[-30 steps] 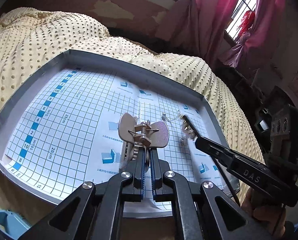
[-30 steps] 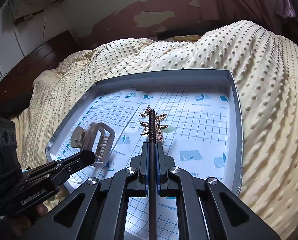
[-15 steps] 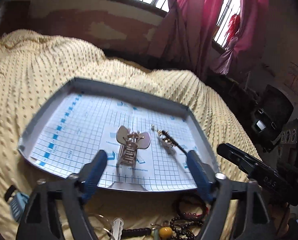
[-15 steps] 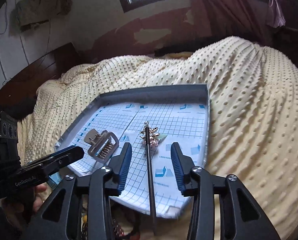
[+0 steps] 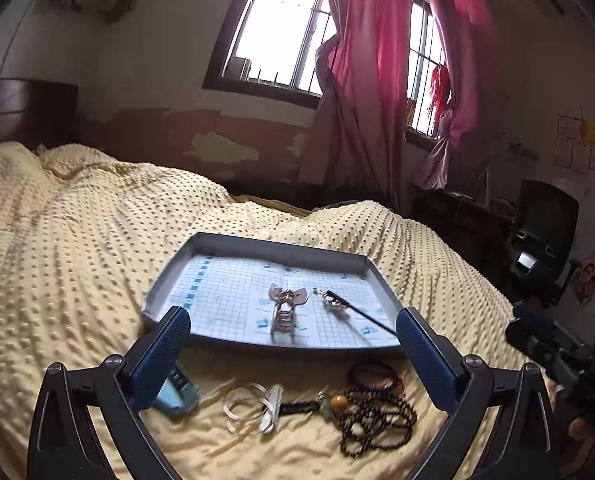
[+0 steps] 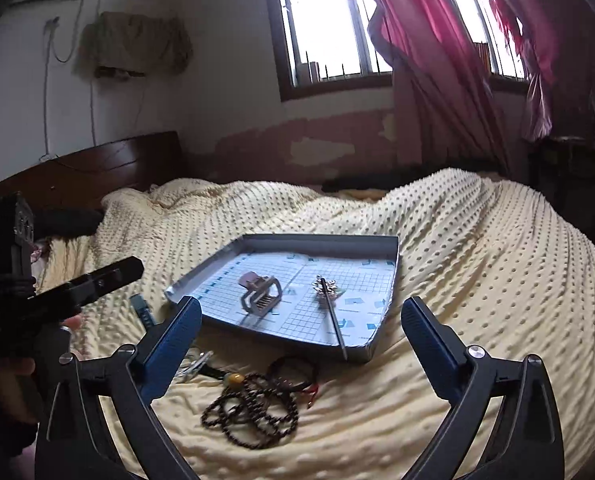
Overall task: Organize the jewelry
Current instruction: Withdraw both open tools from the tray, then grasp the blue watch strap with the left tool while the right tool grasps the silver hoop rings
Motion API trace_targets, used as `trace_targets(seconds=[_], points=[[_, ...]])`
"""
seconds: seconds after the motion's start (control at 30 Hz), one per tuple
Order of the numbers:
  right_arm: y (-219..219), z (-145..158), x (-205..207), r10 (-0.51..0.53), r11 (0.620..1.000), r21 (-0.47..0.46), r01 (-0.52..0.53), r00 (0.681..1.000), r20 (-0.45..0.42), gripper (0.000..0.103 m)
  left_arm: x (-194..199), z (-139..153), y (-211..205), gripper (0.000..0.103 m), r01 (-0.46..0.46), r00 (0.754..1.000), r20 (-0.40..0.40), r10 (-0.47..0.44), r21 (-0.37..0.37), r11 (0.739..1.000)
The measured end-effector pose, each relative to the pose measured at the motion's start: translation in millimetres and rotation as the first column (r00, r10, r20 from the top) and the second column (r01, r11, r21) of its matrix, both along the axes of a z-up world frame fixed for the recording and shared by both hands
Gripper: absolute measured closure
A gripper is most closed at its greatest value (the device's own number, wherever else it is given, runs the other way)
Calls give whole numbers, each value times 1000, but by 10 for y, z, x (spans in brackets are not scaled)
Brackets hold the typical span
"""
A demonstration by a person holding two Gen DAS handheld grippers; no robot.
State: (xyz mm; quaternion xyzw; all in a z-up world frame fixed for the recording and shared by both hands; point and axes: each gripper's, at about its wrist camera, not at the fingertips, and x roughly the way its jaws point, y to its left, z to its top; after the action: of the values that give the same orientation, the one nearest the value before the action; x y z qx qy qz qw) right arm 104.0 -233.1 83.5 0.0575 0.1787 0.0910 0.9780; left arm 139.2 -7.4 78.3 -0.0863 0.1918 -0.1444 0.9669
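You are holding both tools wide apart and empty above the bed. Your left tool (image 5: 289, 344) is spreading its blue-padded fingers (image 5: 159, 354) on either side of the near edge of the grey tray (image 5: 281, 246), and your right tool (image 6: 301, 336) is doing the same from its own angle, with nothing between its fingers (image 6: 427, 340).

The tray is sitting on the yellow dotted bedspread (image 5: 77, 240), lined with a blue-and-white grid sheet (image 5: 225, 292). Inside it, the beige claw hair clip (image 5: 285, 308) is lying near the middle, and the hair stick (image 5: 357, 312) with its gold ornament is lying just to the right of it, apart from the clip. In the right wrist view the clip (image 6: 261, 296) is resting left of centre and the stick (image 6: 333, 316) is running toward the near rim, its dark tip reaching over the tray's edge.

The rest of the jewelry is waiting outside the tray on the bedspread, near you: a dark beaded necklace (image 5: 373, 416) in a loose heap, a dark bracelet (image 5: 375, 374) just beside it, a cord with a yellow bead (image 5: 339, 402), a silvery bangle (image 5: 245, 402) and a pale blue item (image 5: 177, 390) partly hidden behind the left finger. From the right wrist camera, your other hand (image 6: 13, 368) is showing at the left edge, gripping the left tool's handle.
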Motion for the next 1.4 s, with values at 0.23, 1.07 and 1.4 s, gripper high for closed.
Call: trace_targets(seconds=[0.23,1.07,1.4], points=[[195,-83,-462,-15,1000,-18,16,997,69,5,-479,-185,172,0,10,1000,26,-11,19,1000],[219,-832,-836,-21,1000,-16,19,988,-155,3,-705,-838,420,0,8,983,-182,17,135,991],[340,-867,-523,66,998,24,-62,977,-201,4,-498,-799,577,8,-17,980,-197,35,93,996]])
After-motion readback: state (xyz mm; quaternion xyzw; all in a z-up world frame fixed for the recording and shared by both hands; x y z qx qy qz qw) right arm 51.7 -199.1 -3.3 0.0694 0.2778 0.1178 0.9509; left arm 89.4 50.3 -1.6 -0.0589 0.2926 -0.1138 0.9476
